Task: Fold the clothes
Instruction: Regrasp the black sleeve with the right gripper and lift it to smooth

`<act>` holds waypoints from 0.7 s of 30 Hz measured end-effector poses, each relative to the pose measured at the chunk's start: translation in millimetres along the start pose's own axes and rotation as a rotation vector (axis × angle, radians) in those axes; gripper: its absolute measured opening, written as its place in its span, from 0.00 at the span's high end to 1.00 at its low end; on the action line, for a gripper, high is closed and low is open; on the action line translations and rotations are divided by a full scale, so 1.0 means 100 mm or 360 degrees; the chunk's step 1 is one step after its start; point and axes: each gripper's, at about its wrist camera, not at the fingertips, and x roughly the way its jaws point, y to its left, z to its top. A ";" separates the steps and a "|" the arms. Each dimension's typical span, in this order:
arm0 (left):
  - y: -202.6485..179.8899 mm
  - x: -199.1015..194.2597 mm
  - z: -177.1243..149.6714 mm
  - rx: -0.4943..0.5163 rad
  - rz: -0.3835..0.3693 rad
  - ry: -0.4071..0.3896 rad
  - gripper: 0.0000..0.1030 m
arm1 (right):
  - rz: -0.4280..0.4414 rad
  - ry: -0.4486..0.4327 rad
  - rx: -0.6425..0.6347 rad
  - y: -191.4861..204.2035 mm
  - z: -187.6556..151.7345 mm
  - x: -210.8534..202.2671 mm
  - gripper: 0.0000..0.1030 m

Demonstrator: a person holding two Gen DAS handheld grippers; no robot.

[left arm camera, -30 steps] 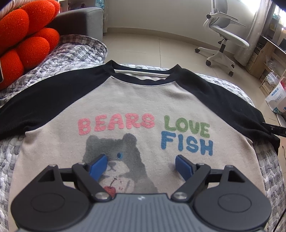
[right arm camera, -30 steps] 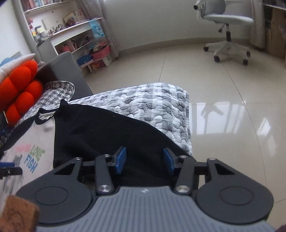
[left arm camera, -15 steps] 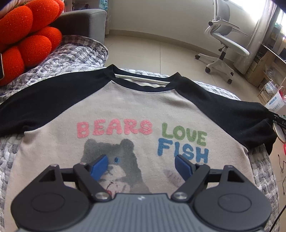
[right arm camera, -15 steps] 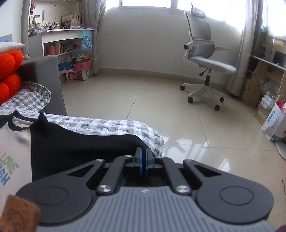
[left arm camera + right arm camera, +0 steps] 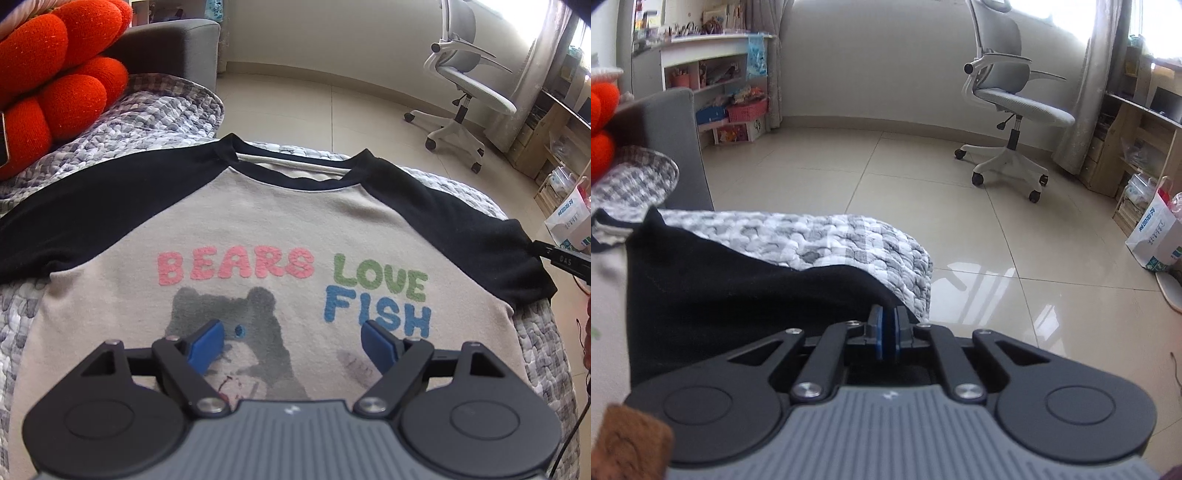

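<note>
A grey-and-white quilt (image 5: pixel 155 122) covers the surface, tiled floor (image 5: pixel 849 173) and an office chair (image 5: pixel 1008 96) beyond. The T-shirt (image 5: pixel 258 221) lies flat across mid-frame. Left gripper (image 5: pixel 293 341) jaws released above it; right gripper (image 5: pixel 885 338) jaws are opening, with the sleeve edge (image 5: pixel 738 291) running between them, though actual contact is hard to make out.

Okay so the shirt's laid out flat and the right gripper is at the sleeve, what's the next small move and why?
Probably lift the black sleeve and carry it inward over the printed front. The right gripper sits at the sleeve's edge, pads nearly together but opening, so check the cloth is truly caught first. The left gripper hangs open above the shirt, which lies flat and unfolded.
</note>
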 end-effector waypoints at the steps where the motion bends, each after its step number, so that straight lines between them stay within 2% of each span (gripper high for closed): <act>1: 0.01 -0.01 0.01 -0.0011 -0.0002 -0.0009 0.20 | 0.0033 -0.0029 0.0031 0.02 0.00 -0.09 0.81; 2: 0.02 -0.01 0.01 -0.0020 -0.0002 -0.0015 0.20 | 0.0065 -0.0048 0.0050 0.06 0.01 -0.15 0.79; 4: 0.03 -0.01 0.02 -0.0031 0.0004 -0.0018 0.20 | 0.0141 -0.0063 0.0054 0.15 0.02 -0.26 0.63; 8: 0.05 0.01 0.02 -0.0035 0.0023 -0.0012 0.20 | 0.0299 0.0002 -0.0054 0.41 -0.03 -0.31 0.63; 11: 0.06 0.03 0.02 -0.0023 0.0032 -0.0004 0.20 | 0.0254 0.0106 -0.0115 0.48 -0.14 -0.21 0.63; 13: 0.09 0.03 0.02 -0.0030 0.0040 -0.0001 0.20 | 0.0249 0.0111 -0.0056 0.37 -0.20 -0.22 0.66; 18: 0.14 0.02 0.02 -0.0052 0.0033 0.0005 0.20 | 0.0271 0.0089 0.0056 0.04 -0.34 -0.38 0.66; 21: 0.11 0.03 0.02 -0.0035 0.0037 0.0008 0.20 | 0.0244 0.0115 0.0202 -0.20 -0.43 -0.37 0.50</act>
